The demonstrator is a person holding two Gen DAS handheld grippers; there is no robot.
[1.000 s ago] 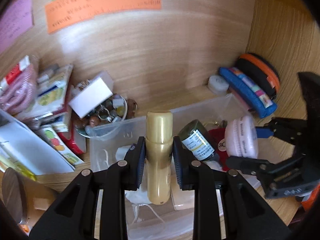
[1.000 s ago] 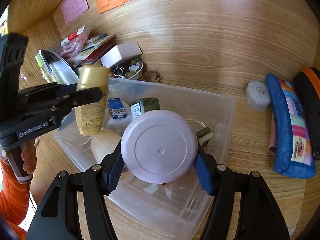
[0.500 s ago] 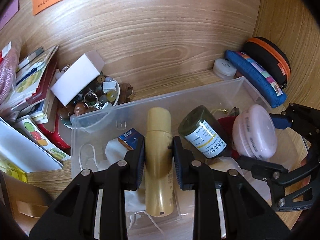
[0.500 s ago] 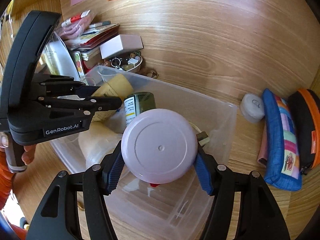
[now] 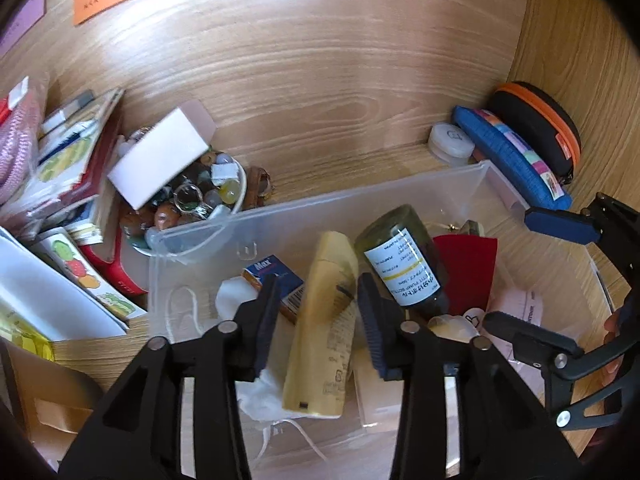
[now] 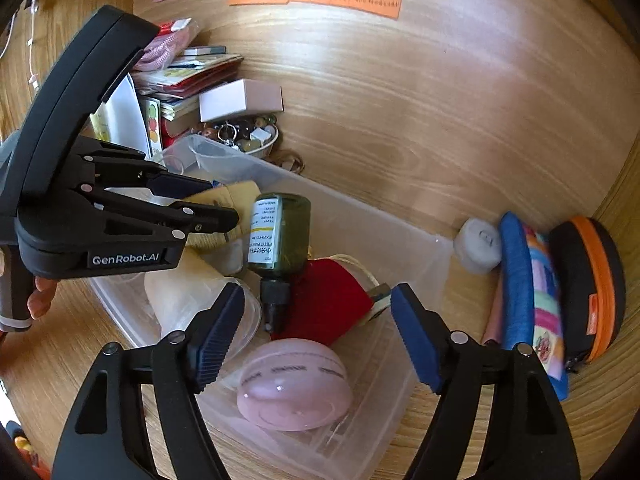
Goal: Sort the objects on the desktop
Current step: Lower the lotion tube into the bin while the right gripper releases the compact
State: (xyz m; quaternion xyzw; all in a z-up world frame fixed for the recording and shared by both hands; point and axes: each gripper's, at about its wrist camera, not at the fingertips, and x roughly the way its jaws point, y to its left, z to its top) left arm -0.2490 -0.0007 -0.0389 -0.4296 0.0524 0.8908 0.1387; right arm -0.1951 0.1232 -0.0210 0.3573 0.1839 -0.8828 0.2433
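While both sets of jaws are spread apart and empty, the gold bottle (image 5: 324, 320) and pink case (image 6: 294, 384) are seen lying in the bin (image 6: 416, 248). The pouches (image 6: 520, 288) and white pot (image 6: 478, 244) are left on the surface (image 6: 400, 120).

— What carries it all?
— A wooden desk (image 6: 400, 152).
— And lying directly on it?
— A clear plastic bin (image 6: 416, 240), a bowl of trinkets (image 5: 236, 196) behind it, a stack of booklets (image 5: 80, 160), a small white jar (image 6: 478, 246), then a blue pouch (image 6: 520, 292) and black-and-orange case (image 6: 592, 280).
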